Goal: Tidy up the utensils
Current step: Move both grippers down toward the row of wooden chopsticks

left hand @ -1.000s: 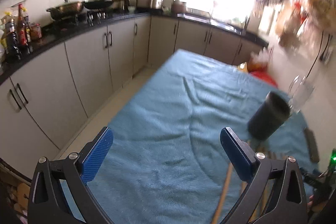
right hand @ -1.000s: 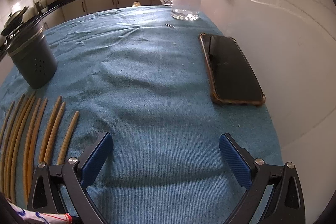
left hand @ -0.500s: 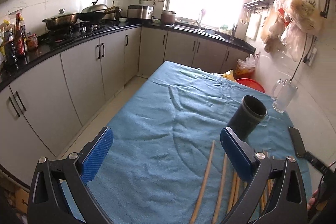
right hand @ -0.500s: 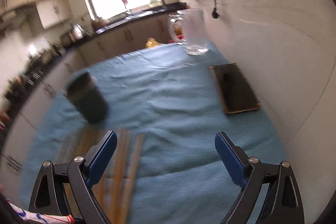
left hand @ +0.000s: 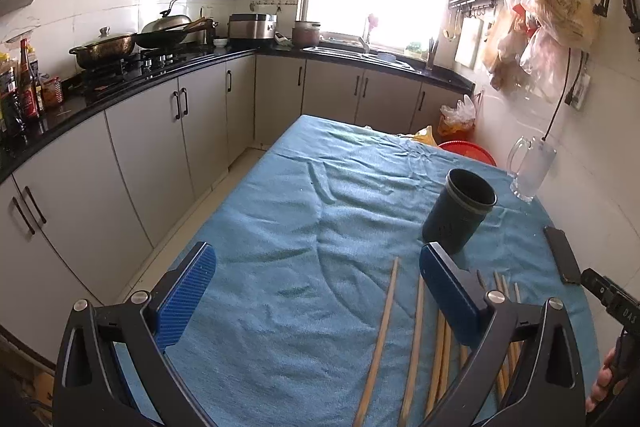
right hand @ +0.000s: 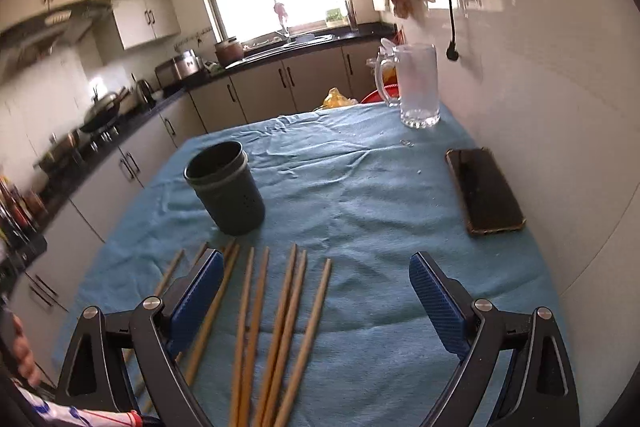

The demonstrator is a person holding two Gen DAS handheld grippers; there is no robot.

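Note:
Several wooden chopsticks (right hand: 280,323) lie side by side on the blue cloth, pointing toward a dark round utensil holder (right hand: 226,183) that stands upright and looks empty. In the left wrist view the chopsticks (left hand: 414,339) lie at lower right, and the holder (left hand: 458,217) stands just beyond them. My left gripper (left hand: 316,287) hangs open above the cloth, left of the chopsticks. My right gripper (right hand: 314,291) is open above the near ends of the chopsticks, holding nothing.
A black phone (right hand: 484,191) lies by the white wall at right. A glass mug (right hand: 416,89) stands at the far right corner of the table (right hand: 360,187). Kitchen cabinets (left hand: 152,155) and a floor gap run along the left side.
Both grippers have pulled back and tilted up. The right one swung left from over the bare cloth and phone to above the chopsticks. Both stayed open.

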